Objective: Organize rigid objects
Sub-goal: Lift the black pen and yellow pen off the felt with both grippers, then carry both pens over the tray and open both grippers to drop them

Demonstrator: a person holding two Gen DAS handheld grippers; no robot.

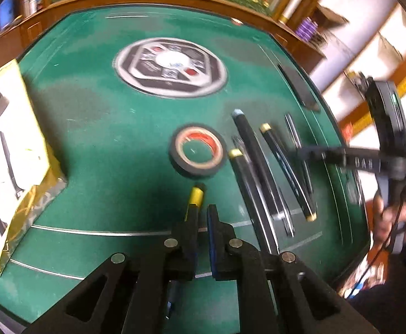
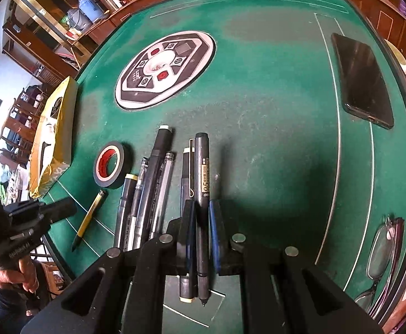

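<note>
Left claw (image 1: 201,217): together, clamped on the yellow pen (image 1: 196,196), just off the desk (image 1: 105,128) near its front edge.
Right claw (image 2: 201,214): clamped on a black pen (image 2: 203,167) beside the pen row (image 2: 147,183).
Tape roll (image 2: 111,164): left of the row.

I'm seeing matt green felt on the table (image 2: 272,111) with a polished wooden rim, a glossy phone (image 2: 361,80), a matt black pen (image 2: 203,194) and shiny gold wrapping on the box (image 2: 52,139).
</note>
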